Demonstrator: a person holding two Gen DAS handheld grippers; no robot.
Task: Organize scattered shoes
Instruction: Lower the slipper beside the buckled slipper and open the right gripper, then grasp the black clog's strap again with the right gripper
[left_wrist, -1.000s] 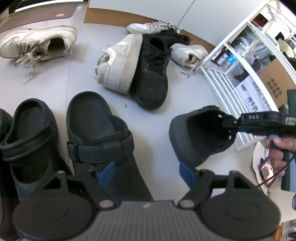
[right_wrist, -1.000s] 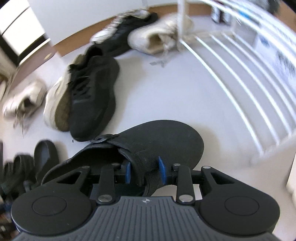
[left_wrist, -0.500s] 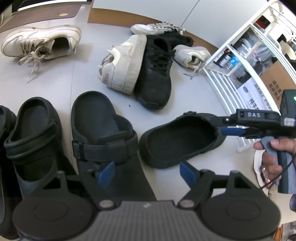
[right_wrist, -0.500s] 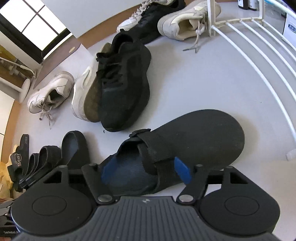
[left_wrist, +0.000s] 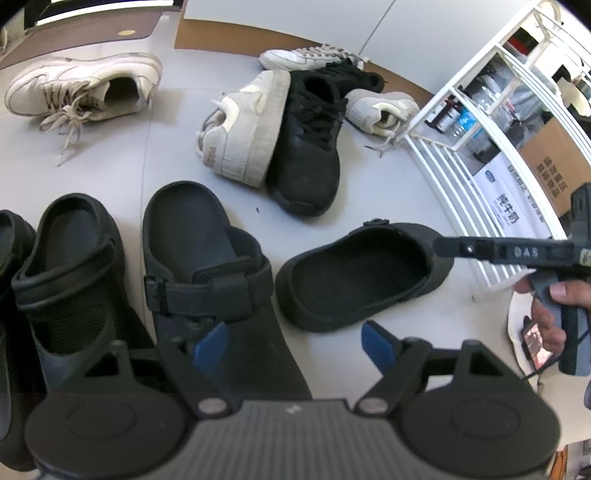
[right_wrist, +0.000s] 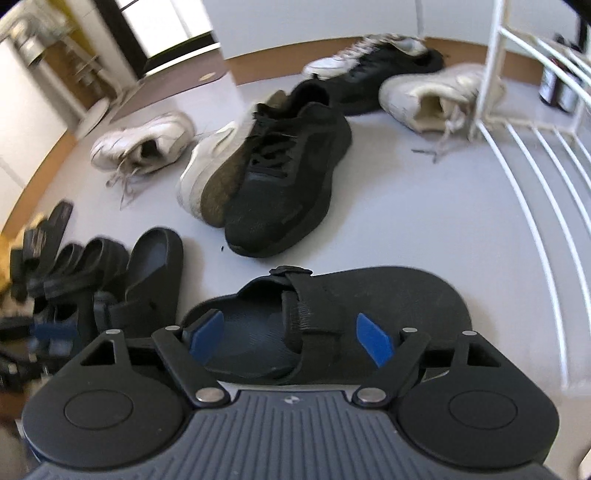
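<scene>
Right gripper (right_wrist: 290, 339): blue fingers spread wide, gripping nothing. Black strapped sandal (right_wrist: 332, 321) flat on grey floor (right_wrist: 424, 206) directly under and ahead of the fingertips, strap running between the two pads, apparently clear of both, though contact hard to judge from this angle. Toe end ahead-right, next to white wire rack (right_wrist: 535, 177).

Left gripper (left_wrist: 295, 341): fingers likewise wide apart, empty. Same sandal (left_wrist: 362, 277) just ahead and slightly right of the gap, lying crosswise. Matching black sandal (left_wrist: 199, 258) ahead-left, its front end passing under the left finger; one more dark sandal (left_wrist: 62, 266) further left.

Beyond both grippers: black sneaker (left_wrist: 310, 147) leaning against a white sneaker (left_wrist: 243, 125) tipped on its side; another white sneaker (left_wrist: 85, 85) far ahead-left. Right hand (left_wrist: 554, 295) on its handle at right edge of the left wrist view.
</scene>
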